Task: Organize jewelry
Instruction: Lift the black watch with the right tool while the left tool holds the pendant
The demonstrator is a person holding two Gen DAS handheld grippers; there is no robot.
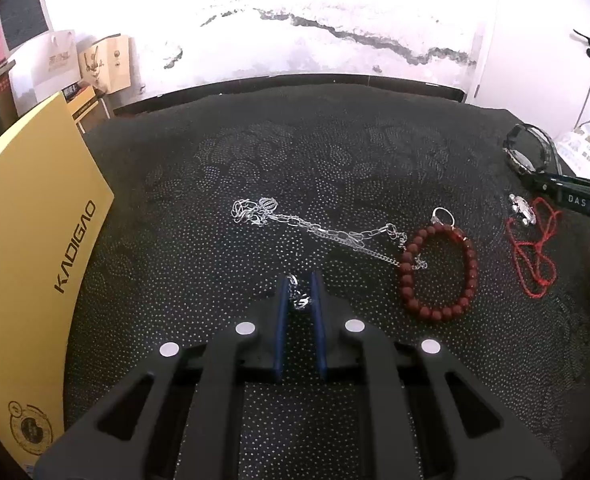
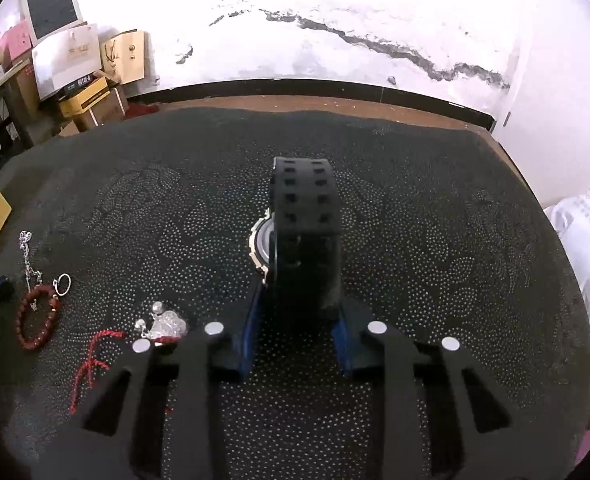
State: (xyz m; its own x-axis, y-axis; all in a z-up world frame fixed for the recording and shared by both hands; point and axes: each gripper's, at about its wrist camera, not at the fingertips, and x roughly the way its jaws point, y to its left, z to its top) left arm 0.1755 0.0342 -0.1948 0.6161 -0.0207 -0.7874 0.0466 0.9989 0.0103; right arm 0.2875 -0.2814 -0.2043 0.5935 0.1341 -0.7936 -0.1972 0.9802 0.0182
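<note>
In the left wrist view my left gripper (image 1: 299, 280) is shut on a small silver pendant (image 1: 299, 300) just above the black dotted cloth (image 1: 255, 152). Ahead lie a silver chain (image 1: 315, 229), a red bead bracelet (image 1: 441, 270) with a silver ring (image 1: 443, 215), a silver charm (image 1: 523, 209) on a red cord (image 1: 535, 252), and the watch (image 1: 529, 152) in the right gripper (image 1: 567, 196). In the right wrist view my right gripper (image 2: 301, 284) is shut on a black-strapped watch (image 2: 305, 216), held upright. The bracelet (image 2: 37, 316), charm (image 2: 165, 324) and red cord (image 2: 91, 356) lie at the left.
A yellow KADIGAO box (image 1: 27, 264) lies along the cloth's left edge. Cardboard boxes and bags (image 2: 79, 72) stand at the back left by a cracked white wall. A white patterned cloth (image 2: 587, 248) lies off the right edge. The table's brown far rim (image 2: 295, 104) shows.
</note>
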